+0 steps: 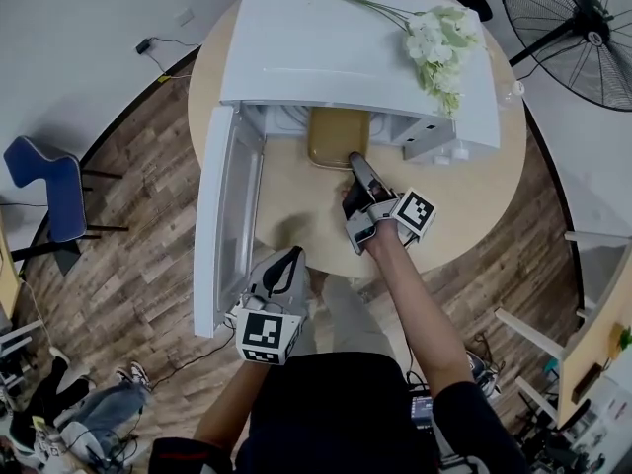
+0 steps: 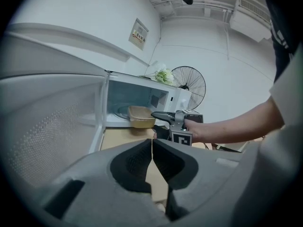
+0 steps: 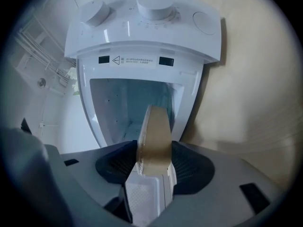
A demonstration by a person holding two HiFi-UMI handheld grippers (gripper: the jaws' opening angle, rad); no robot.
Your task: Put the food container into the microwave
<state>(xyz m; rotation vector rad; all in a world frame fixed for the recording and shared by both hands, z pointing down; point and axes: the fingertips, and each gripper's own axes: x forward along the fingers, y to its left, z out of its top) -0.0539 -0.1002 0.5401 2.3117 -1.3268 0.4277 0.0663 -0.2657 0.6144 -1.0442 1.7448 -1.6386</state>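
Left of the microwave, its door stands swung wide. Just in front of the door, our left gripper hangs with its jaws pressed together on nothing. At the microwave's mouth the container sits partly inside, its near edge pinched in the jaws of our right gripper. We judge the placing step is in hand. Next we must slide the container fully in, set it down flat, spread the jaws and back out level.
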